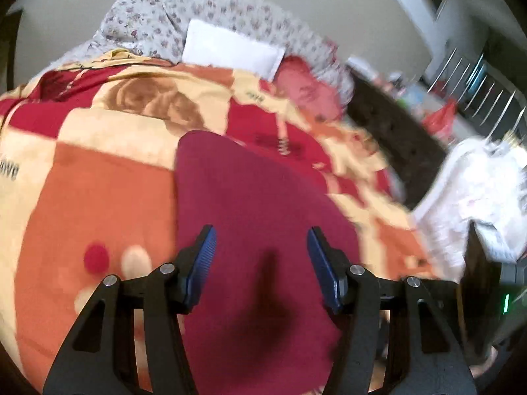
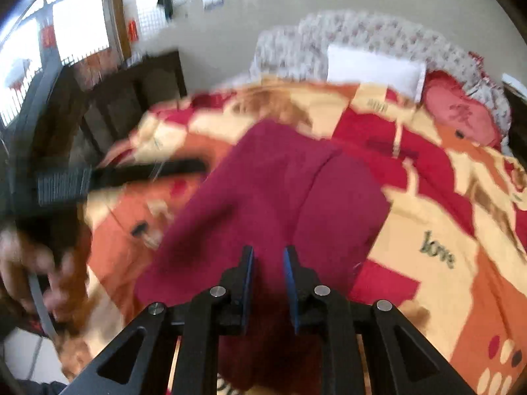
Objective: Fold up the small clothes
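Two hand-held grippers hover over the maroon garment (image 1: 257, 197): left (image 1: 262, 247) open, right (image 2: 268, 263) nearly closed, empty.

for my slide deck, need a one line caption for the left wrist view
Left gripper open above a maroon garment spread on a patterned blanket.

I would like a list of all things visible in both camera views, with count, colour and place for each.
garment: one, dark red, spread on the blanket
blanket: one, orange, red and cream, covers the bed
white pillow: one, white, at the bed's head
pink cushion: one, beside the white pillow
flowered bedding: pale, against the wall
left claw: open above the garment
right claw: blue pads, nearly closed, over the garment
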A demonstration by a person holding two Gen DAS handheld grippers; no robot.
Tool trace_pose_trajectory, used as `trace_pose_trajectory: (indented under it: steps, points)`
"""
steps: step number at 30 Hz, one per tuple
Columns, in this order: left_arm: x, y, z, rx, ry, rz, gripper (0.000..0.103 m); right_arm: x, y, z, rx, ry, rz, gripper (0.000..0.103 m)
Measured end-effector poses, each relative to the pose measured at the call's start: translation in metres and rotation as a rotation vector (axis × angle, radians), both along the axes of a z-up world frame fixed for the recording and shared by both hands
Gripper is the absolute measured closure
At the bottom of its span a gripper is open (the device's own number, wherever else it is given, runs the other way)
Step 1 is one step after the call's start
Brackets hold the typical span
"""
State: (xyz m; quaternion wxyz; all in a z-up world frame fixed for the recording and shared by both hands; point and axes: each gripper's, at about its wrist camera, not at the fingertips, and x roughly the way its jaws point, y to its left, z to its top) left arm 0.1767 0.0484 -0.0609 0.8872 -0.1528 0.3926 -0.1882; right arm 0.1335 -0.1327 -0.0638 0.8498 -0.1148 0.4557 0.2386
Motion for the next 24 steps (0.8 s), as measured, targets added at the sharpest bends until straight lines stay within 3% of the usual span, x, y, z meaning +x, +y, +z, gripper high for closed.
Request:
trace_pose_trajectory:
  steps: [2, 5, 8, 11, 13, 16, 17, 18, 19, 22, 24]
  points:
    - [0.02, -0.014, -0.026, 0.046, 0.082, -0.025, 0.046, -0.001, -0.008, -0.011, 0.029, -0.028, -0.016, 0.086]
    - [0.02, -0.02, -0.038, 0.112, 0.081, -0.038, 0.044, -0.003, -0.015, -0.01, 0.088, -0.005, -0.011, 0.086]
    - [0.019, -0.012, -0.022, 0.074, 0.076, -0.048, 0.044, 0.005, -0.018, 0.009, 0.102, 0.031, 0.001, 0.086]
    - [0.03, 0.004, 0.016, -0.022, -0.006, -0.004, 0.044, 0.023, -0.028, 0.038, 0.099, -0.082, -0.072, 0.085]
    - [0.047, 0.003, 0.029, -0.008, -0.021, 0.023, 0.038, 0.039, -0.031, 0.045, 0.101, -0.101, -0.14, 0.084]
    - [0.078, -0.014, 0.009, 0.042, 0.097, -0.001, 0.036, 0.079, -0.027, 0.024, 0.111, -0.02, -0.135, 0.084]
    - [0.086, -0.019, -0.005, 0.05, 0.163, -0.012, 0.036, 0.088, -0.023, 0.009, 0.068, 0.012, -0.136, 0.084]
    - [0.096, -0.025, -0.032, 0.065, 0.281, -0.025, 0.036, 0.095, -0.018, -0.007, 0.024, 0.051, -0.132, 0.083]
    - [0.097, -0.028, -0.043, 0.093, 0.321, -0.022, 0.036, 0.094, -0.018, -0.017, 0.008, 0.058, -0.123, 0.083]
    - [0.085, -0.032, -0.034, 0.142, 0.257, -0.025, 0.036, 0.09, -0.016, -0.01, 0.002, 0.024, -0.116, 0.083]
    - [0.075, -0.027, -0.019, 0.133, 0.214, -0.02, 0.036, 0.081, -0.018, 0.005, 0.017, 0.008, -0.106, 0.083]
